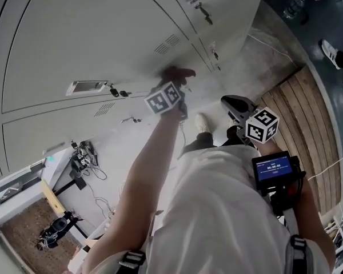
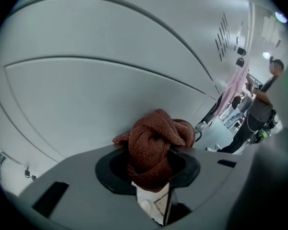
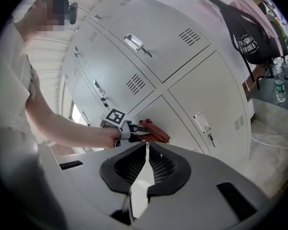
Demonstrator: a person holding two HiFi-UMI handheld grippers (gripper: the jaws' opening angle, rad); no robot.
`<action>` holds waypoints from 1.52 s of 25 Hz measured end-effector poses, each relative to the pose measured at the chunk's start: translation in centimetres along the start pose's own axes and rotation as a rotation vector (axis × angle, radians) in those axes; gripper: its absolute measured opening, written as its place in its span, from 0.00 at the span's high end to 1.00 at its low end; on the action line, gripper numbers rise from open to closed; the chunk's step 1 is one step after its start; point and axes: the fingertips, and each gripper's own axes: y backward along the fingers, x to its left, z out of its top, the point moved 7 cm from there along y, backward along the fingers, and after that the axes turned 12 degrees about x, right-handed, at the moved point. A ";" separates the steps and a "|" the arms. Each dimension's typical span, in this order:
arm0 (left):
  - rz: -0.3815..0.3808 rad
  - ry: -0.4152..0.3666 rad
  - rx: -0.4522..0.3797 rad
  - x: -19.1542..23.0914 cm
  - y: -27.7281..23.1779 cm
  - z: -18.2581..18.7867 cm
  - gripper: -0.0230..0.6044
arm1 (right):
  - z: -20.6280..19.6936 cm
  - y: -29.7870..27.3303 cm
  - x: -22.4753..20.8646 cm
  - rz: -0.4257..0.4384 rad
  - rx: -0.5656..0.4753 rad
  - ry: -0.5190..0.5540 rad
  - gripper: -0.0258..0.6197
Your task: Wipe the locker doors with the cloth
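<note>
My left gripper (image 2: 153, 164) has its jaws clamped on the cloth (image 2: 156, 138). The cloth is a red-brown knitted rag, bunched up into a fat knot. It looks pushed up against a grey locker door (image 2: 110, 75). In the head view the cloth sits a bit past the middle, toward 12 o'clock. My right gripper (image 3: 145, 162) hangs at about 4 o'clock from the cloth, away from the lockers. Its jaws are together and there is nothing in them.

I think the cloth is soft, light and squishy. It will not break. It could flop or slip out if I held only a thin edge. So the best place to hold it is a thick bunch in the middle, like now, with a fat bit poking out in front to rub the door.

The door looks hard and smooth, so the cloth should slide easily. A little lock (image 1: 117, 91) sticks out at 9 o'clock from the cloth. The knit could catch on it.
</note>
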 end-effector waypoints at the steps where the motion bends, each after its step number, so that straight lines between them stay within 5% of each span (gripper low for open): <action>1: 0.008 0.006 -0.004 1.2 0.5 -0.4 0.78 | -0.3 -0.5 0.6 -0.003 0.008 0.009 0.91; 6: 0.119 0.045 -0.049 7.0 3.4 -3.2 0.78 | -1.7 -2.5 3.0 -0.020 0.032 0.036 0.91; 9: 0.208 0.143 -0.038 10.7 4.6 -5.7 0.78 | -2.6 -3.1 3.5 -0.029 0.032 0.021 0.91; 14: 0.180 0.201 0.008 12.2 3.2 -6.8 0.78 | -4.9 -3.2 4.1 -0.042 0.041 -0.018 0.91; 16: 0.208 0.174 0.012 11.3 2.2 -5.7 0.78 | -5.5 -3.0 4.2 -0.047 0.036 -0.037 0.91; 19: 0.252 0.007 0.022 8.9 0.9 -5.0 0.78 | -6.0 -2.5 4.3 -0.052 0.026 -0.053 0.91; 22: 0.190 -0.167 0.000 4.9 -0.9 -3.8 0.78 | -6.0 -1.7 3.7 -0.061 0.020 -0.059 0.91; 26: 0.114 -0.298 0.035 -0.2 -4.1 -1.5 0.78 | -5.4 -0.4 2.4 -0.089 -0.010 -0.065 0.91; 32: -0.010 -0.314 0.088 -6.6 -8.5 0.7 0.78 | -5.4 2.0 0.6 -0.130 -0.047 -0.102 0.91; 35: 0.030 -0.342 0.116 -7.5 -9.8 0.7 0.78 | -5.9 2.5 0.3 -0.132 -0.043 -0.128 0.91; 38: 0.094 -0.284 0.109 -5.3 -9.0 -0.5 0.78 | -6.4 2.0 0.9 -0.111 -0.024 -0.127 0.91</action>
